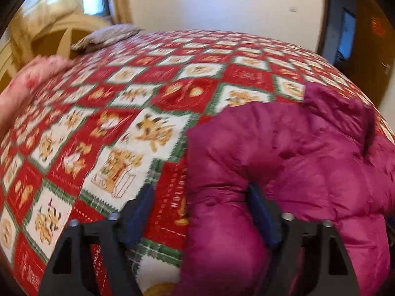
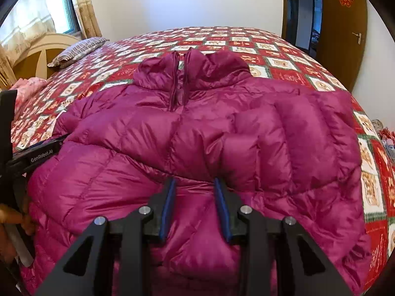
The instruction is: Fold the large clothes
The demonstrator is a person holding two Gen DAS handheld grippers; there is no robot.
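Note:
A magenta puffer jacket [image 2: 197, 128] lies front up on the bed, collar at the far end, with its right sleeve folded across the chest. My right gripper [image 2: 195, 185] is open just above the jacket's lower front, with nothing between its fingers. My left gripper [image 1: 200, 197] is open at the jacket's left edge [image 1: 284, 153]; a puffy fold of jacket lies between its fingers, not pinched. The left gripper's body also shows in the right wrist view [image 2: 37, 153], at the jacket's left side.
The bed has a red, white and green patchwork quilt [image 1: 111, 113]. A striped pillow [image 2: 79, 50] and a pink cloth [image 2: 29, 86] lie at the far left by the headboard [image 2: 37, 51]. A brown door [image 2: 343, 32] stands at the right.

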